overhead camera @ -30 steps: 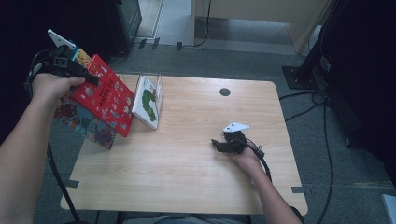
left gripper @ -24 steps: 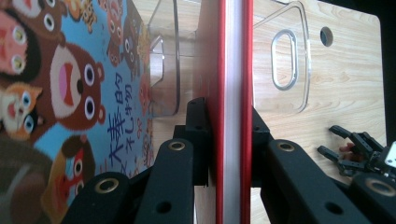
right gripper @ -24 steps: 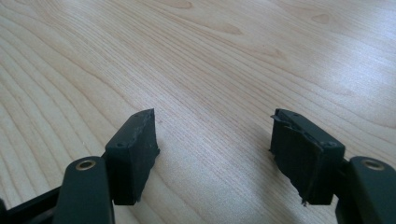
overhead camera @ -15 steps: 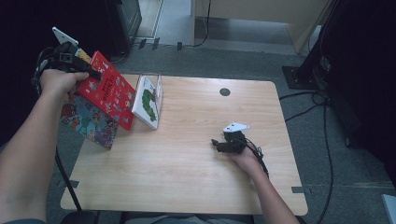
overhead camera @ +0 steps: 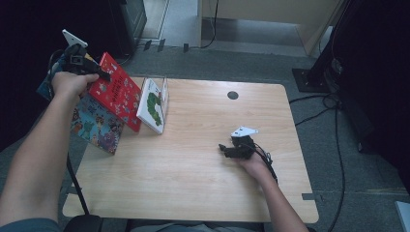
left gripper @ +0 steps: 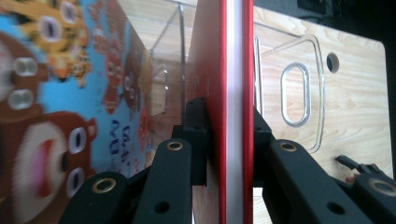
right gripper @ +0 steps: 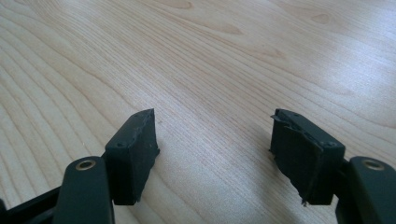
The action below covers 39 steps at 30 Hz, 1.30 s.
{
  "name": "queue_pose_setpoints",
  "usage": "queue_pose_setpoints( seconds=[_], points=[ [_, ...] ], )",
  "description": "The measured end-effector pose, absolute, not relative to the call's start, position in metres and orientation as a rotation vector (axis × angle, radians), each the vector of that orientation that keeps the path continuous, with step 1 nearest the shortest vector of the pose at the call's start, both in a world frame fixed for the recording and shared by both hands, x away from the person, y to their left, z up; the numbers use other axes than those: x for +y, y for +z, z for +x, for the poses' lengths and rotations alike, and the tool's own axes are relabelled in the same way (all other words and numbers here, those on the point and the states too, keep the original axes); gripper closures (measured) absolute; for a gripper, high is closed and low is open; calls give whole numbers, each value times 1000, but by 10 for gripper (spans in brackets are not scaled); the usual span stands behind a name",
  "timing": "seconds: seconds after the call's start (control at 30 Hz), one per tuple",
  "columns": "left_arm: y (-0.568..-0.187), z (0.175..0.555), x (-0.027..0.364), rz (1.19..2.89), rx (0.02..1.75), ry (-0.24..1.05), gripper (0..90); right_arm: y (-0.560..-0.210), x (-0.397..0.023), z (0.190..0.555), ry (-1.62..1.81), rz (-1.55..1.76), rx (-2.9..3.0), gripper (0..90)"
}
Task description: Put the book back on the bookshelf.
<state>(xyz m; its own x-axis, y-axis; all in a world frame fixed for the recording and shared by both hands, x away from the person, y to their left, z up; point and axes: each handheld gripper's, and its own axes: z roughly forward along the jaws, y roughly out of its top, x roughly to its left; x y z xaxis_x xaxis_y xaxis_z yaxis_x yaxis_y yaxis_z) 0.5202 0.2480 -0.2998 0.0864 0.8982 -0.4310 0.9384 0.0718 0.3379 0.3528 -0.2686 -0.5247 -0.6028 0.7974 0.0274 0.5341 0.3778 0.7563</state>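
My left gripper (overhead camera: 99, 72) is shut on a red picture book (overhead camera: 116, 92), held tilted over the table's left edge. In the left gripper view its pads (left gripper: 198, 135) clamp both sides of the red book (left gripper: 236, 93), seen edge-on. Beside it on the left leans a blue book with cartoon bears (overhead camera: 96, 125) (left gripper: 56, 93). A white caterpillar book (overhead camera: 151, 104) stands in a clear plastic holder (left gripper: 294, 93) just right of the red book. My right gripper (overhead camera: 225, 150) (right gripper: 212, 149) rests on the table, open, with bare wood between its jaws.
The wooden table (overhead camera: 193, 183) has a round cable hole (overhead camera: 232, 95) near its far edge. Cables and a black stand base (overhead camera: 319, 77) lie on the floor to the right. The left forearm (overhead camera: 38, 159) reaches along the table's left side.
The left gripper has carried the red book slightly right, closer to the clear holder. The right gripper has stayed where it was.
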Motion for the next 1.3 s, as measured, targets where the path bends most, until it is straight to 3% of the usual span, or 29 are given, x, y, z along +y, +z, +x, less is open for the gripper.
queue_pose_setpoints(
  seconds=[0.53,0.83,1.3],
  points=[
    [-304,529,248,1811,1791,-87,778,-525,-268,352,1066,1175,2292,314],
    [-299,528,250,1793,1786,-111,623,-525,-268,352,1067,1175,2292,314],
    [-281,522,262,1802,1784,-65,536,-525,-268,352,1066,1173,2291,314]
  ],
)
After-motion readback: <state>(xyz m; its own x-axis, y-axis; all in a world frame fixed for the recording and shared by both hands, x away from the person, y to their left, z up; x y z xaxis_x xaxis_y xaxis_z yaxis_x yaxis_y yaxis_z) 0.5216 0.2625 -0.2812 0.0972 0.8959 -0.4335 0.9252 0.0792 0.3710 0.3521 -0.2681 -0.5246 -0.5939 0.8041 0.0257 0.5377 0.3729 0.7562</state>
